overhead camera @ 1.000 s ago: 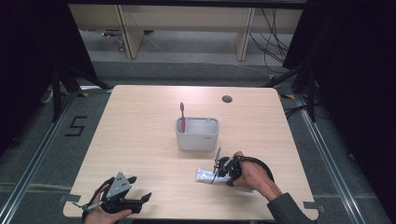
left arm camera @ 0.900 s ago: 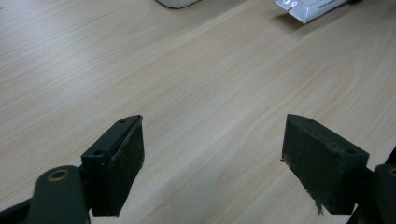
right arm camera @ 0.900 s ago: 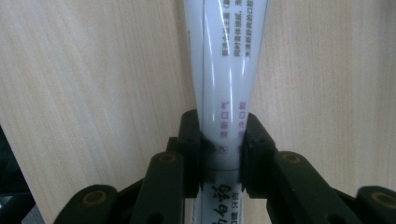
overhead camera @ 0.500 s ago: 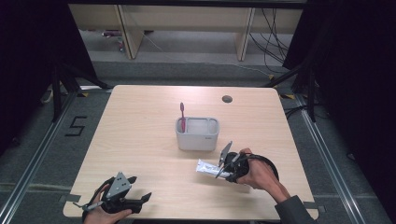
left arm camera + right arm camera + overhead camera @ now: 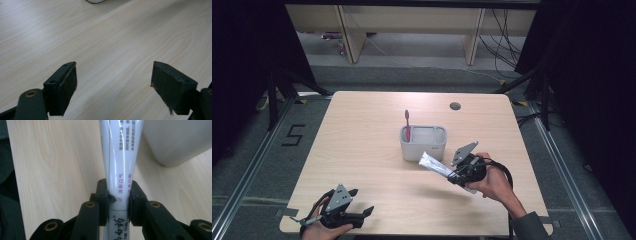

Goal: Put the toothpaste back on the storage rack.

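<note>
Toothpaste tube (image 5: 119, 167) pinched between pads of right gripper (image 5: 458, 174), held clear of table (image 5: 362, 125) just beside grey holder (image 5: 424, 142) (pink toothbrush (image 5: 407, 123) stood inside). Left gripper (image 5: 113, 90) jaws spread, nothing between, near front edge.

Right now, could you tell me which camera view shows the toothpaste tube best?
The right gripper view: the toothpaste tube stands large between the right gripper's pads, its printed text sharp. The high view shows the tube small but whole, slanting toward the grey holder. The left gripper view looks across bare wood table.
</note>
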Demonstrator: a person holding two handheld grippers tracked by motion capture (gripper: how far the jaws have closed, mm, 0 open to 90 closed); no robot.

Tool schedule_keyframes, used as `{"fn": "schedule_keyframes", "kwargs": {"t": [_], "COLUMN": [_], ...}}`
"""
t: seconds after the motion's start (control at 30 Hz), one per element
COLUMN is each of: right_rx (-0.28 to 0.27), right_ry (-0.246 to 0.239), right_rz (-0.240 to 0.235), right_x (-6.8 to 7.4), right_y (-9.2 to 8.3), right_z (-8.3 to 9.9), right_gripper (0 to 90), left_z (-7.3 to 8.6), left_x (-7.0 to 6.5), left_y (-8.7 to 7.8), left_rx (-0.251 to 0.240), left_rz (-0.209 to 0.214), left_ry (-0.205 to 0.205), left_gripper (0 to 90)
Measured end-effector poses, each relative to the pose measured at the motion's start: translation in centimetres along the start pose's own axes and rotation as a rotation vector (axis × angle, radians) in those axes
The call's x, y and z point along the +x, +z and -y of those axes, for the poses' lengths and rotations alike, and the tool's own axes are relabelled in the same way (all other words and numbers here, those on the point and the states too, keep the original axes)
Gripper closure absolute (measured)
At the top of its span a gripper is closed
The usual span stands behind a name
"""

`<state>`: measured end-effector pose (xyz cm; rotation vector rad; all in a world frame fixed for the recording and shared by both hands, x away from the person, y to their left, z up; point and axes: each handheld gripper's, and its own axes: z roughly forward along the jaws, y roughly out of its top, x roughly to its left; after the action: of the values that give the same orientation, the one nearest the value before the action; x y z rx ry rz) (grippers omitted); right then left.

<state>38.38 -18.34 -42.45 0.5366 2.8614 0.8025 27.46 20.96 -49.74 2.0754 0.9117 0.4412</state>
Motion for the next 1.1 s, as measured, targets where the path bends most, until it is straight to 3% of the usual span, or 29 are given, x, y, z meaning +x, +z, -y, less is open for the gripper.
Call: {"fn": "schedule_keyframes", "kwargs": {"t": [0.07,0.1,0.17,0.27,0.4,0.43,0.53,0.67,0.93,1.0,1.1], "right_rx": [-0.039,-0.06,-0.087,-0.136,-0.208,-0.224,-0.283,-0.358,-0.489,-0.543,-0.556], "right_ry": [0.004,0.022,0.037,0.072,0.089,0.072,0.1,0.107,0.12,0.136,0.149], "right_rz": [0.014,0.026,0.018,0.034,0.044,0.032,0.031,0.051,0.058,0.053,0.051], "right_x": [-0.2,-0.2,-0.4,-0.4,-0.8,-1.0,-1.2,-1.7,-2.2,-2.6,-2.8], "right_y": [-0.2,-0.4,-0.7,-1.1,-1.7,-1.8,-2.1,-2.5,-3.1,-3.3,-3.3], "right_z": [-0.1,-0.1,-0.2,-0.2,-0.4,-0.5,-0.7,-1.3,-3.2,-3.8,-4.2], "right_gripper": [74.4,74.4,74.4,74.4,74.5,74.5,74.5,74.5,74.6,74.6,74.6], "left_z": [0.0,0.0,0.0,0.0,0.0,0.0,0.0,0.0,0.0,0.0,0.1], "left_x": [0.0,-0.1,0.0,0.0,0.0,0.0,0.1,0.1,0.1,0.0,0.0], "left_y": [0.0,0.1,0.0,0.0,0.0,0.0,0.0,0.0,0.1,0.0,0.1], "left_rx": [-0.001,-0.017,0.004,-0.005,0.004,0.0,0.007,0.008,0.003,0.0,-0.015], "left_rz": [0.001,0.0,-0.001,-0.003,0.0,0.004,-0.004,-0.009,-0.009,0.001,0.005], "left_ry": [0.0,-0.019,0.002,-0.005,0.002,0.004,0.013,0.01,0.006,-0.006,-0.021], "left_gripper": [20.4,20.3,20.4,20.4,20.4,20.4,20.4,20.4,20.4,20.4,20.4]}}
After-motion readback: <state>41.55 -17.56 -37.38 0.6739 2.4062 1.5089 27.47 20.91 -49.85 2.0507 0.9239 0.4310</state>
